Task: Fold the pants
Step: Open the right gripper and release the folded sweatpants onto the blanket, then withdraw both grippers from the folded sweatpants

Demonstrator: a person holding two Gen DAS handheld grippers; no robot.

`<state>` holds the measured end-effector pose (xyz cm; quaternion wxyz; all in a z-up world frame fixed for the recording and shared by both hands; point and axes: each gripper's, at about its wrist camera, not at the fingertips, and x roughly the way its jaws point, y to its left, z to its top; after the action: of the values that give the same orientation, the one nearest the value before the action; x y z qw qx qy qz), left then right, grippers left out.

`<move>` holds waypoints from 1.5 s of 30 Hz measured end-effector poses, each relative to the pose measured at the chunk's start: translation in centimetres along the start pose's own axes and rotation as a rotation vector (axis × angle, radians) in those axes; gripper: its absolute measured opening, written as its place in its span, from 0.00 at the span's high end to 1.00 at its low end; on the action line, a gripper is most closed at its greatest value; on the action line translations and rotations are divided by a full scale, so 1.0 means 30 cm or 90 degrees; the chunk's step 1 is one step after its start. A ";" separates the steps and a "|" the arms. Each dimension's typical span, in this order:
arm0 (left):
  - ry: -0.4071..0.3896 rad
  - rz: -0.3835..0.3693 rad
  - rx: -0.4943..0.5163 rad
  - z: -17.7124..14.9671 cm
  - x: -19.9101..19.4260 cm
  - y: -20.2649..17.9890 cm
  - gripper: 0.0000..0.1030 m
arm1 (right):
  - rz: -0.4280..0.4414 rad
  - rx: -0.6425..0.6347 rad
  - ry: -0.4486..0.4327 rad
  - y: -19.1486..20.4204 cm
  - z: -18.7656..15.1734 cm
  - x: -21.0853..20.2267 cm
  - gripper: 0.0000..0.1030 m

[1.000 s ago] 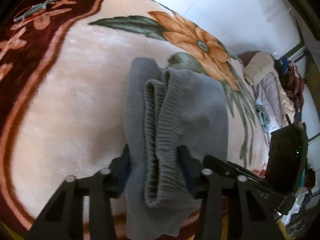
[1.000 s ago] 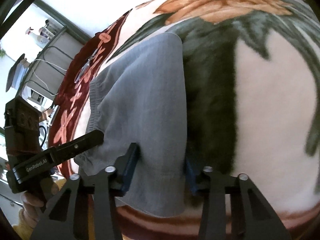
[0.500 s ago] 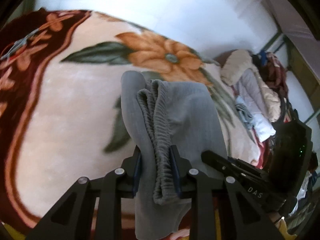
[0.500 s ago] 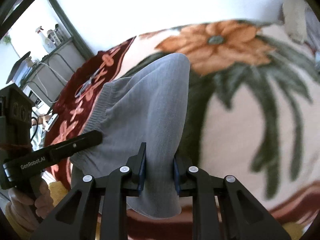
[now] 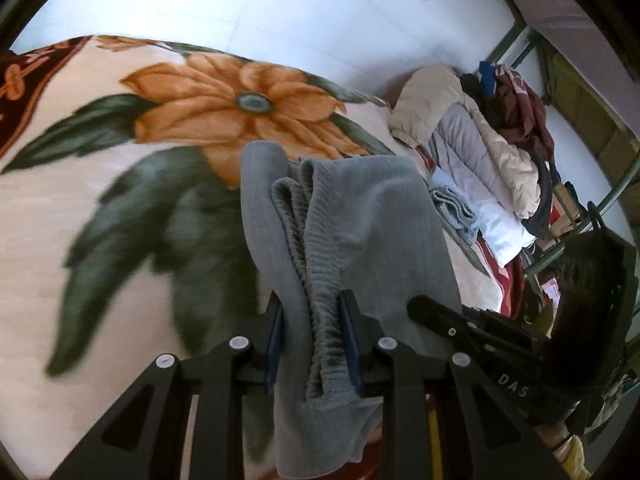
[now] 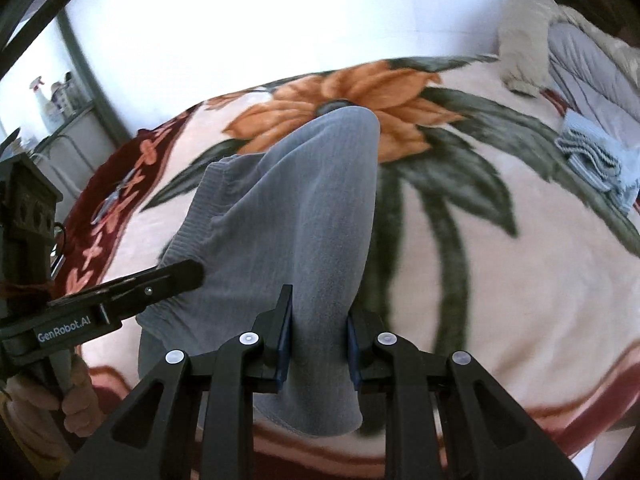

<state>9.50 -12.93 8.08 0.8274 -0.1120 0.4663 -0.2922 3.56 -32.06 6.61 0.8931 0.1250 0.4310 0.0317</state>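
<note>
Grey ribbed pants (image 5: 360,216) hang bunched between the two tools above a bed covered by a peach blanket (image 5: 80,216) with a big orange flower. Left tool (image 5: 314,340) is clamped on the gathered elastic waistband, right tool (image 6: 318,330) is clamped on a smooth fold of the same cloth, the two tools close beside each other. Piled jackets (image 5: 472,140) lie at the far end of the bed.

The pants (image 5: 352,216) hang over the blanket (image 5: 100,240), pinched at one end between the fingers of the left gripper (image 5: 314,344) and at the other in the right gripper (image 6: 320,336), side by side. A clothes pile (image 5: 480,152) lies at the blanket's far right end.
</note>
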 end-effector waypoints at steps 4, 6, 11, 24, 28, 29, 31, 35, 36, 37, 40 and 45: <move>0.027 0.015 0.009 -0.017 0.107 -0.003 0.73 | -0.008 0.023 0.033 -0.064 -0.020 0.078 0.77; 0.050 0.038 0.015 -0.037 0.161 0.003 0.71 | -0.018 0.035 0.053 -0.086 -0.042 0.120 0.73; 0.046 0.080 0.041 -0.073 0.182 0.011 0.48 | -0.020 0.070 0.060 -0.119 -0.063 0.138 0.64; 0.075 0.114 0.039 -0.106 0.061 -0.024 0.40 | -0.015 0.102 0.060 -0.077 -0.151 -0.032 0.62; 0.092 0.139 0.044 -0.156 0.026 -0.046 0.36 | -0.025 0.079 0.058 -0.033 -0.203 -0.080 0.62; 0.096 0.142 0.042 -0.168 0.020 -0.049 0.34 | -0.032 0.074 0.051 -0.017 -0.219 -0.092 0.62; 0.101 0.146 0.043 -0.196 0.009 -0.062 0.32 | -0.041 0.071 0.040 0.002 -0.249 -0.102 0.62; 0.105 0.170 0.054 -0.247 0.002 -0.091 0.24 | -0.064 0.058 0.014 0.033 -0.309 -0.094 0.62; 0.108 0.175 0.060 -0.261 0.004 -0.097 0.24 | -0.072 0.051 0.012 0.040 -0.321 -0.087 0.62; 0.112 0.181 0.065 -0.273 0.009 -0.101 0.24 | -0.079 0.044 0.014 0.045 -0.330 -0.080 0.62; 0.119 0.202 0.078 -0.302 0.019 -0.113 0.24 | -0.082 0.037 0.024 0.049 -0.340 -0.059 0.62; 0.117 0.220 0.078 -0.312 0.018 -0.110 0.22 | -0.066 0.055 0.013 0.030 -0.340 -0.065 0.62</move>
<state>0.63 -15.10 4.16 0.8243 0.0470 0.5337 -0.1829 -5.56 -29.52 2.22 0.8827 0.1407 0.4472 -0.0319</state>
